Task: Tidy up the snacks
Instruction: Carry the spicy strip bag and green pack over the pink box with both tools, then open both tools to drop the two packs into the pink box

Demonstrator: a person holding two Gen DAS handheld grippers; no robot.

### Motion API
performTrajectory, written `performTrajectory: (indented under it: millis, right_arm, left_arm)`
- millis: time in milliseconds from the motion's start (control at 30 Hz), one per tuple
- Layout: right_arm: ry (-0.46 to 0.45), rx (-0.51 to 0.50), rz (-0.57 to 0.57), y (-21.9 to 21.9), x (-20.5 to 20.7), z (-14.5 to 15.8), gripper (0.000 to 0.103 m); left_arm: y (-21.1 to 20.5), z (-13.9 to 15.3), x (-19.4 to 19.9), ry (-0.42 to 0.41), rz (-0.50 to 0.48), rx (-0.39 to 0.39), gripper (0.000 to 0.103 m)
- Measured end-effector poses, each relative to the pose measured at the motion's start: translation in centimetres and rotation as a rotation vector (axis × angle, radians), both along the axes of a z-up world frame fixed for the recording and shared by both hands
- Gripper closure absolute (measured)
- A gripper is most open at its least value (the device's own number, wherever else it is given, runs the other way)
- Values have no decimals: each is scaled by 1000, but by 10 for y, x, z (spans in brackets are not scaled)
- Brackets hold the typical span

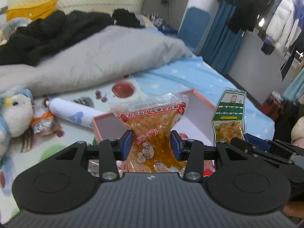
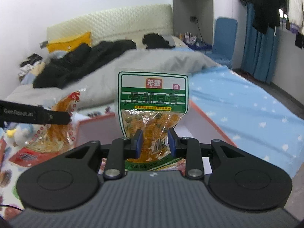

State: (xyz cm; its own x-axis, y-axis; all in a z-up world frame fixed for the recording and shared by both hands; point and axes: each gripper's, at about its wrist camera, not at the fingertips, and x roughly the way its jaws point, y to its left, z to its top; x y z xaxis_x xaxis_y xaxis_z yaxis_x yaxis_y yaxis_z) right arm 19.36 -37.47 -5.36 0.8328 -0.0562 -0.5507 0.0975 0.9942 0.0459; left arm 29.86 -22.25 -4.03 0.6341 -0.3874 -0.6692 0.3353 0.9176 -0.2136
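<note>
My left gripper (image 1: 151,142) is shut on a red-topped clear snack pack of orange strips (image 1: 150,117), held upright above the near edge of an open pink box (image 1: 201,100). My right gripper (image 2: 153,141) is shut on a green-labelled snack pack (image 2: 152,96), held upright over the same pink box (image 2: 207,117). The green pack also shows in the left wrist view (image 1: 229,114), to the right of the red pack. The red pack and the left gripper's finger show at the left of the right wrist view (image 2: 62,121).
A white sausage-shaped snack (image 1: 74,114) and a small orange wrapped snack (image 1: 45,125) lie on the printed mat left of the box. A plush bird (image 1: 13,114) sits at far left. A grey duvet (image 1: 106,57) and black clothes lie behind. Blue star sheet (image 2: 247,110) spreads right.
</note>
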Motion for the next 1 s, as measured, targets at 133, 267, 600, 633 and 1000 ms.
performTrajectory:
  millis: [133,267,600,633,1000]
  right_arm:
    - [48,31,-17,-14,14,-27,71]
    - [101,52,-27,-23,22,-52,71]
    - [140,58,-1,-25,32,-68,62]
    - [140,66,2,-26,33,-68,62]
    - [68,75,-15,-25,14,-36,47]
  left_arm:
    - [-15,-24,15,29,-17,27,54]
    - [-27,-47,29,73,-21,65,53]
    - [-26,-59,37,88,-8,95,39]
    - [-24,-57,37,83,-3,90,31]
    - [-3,-16,16,18,5,63,28]
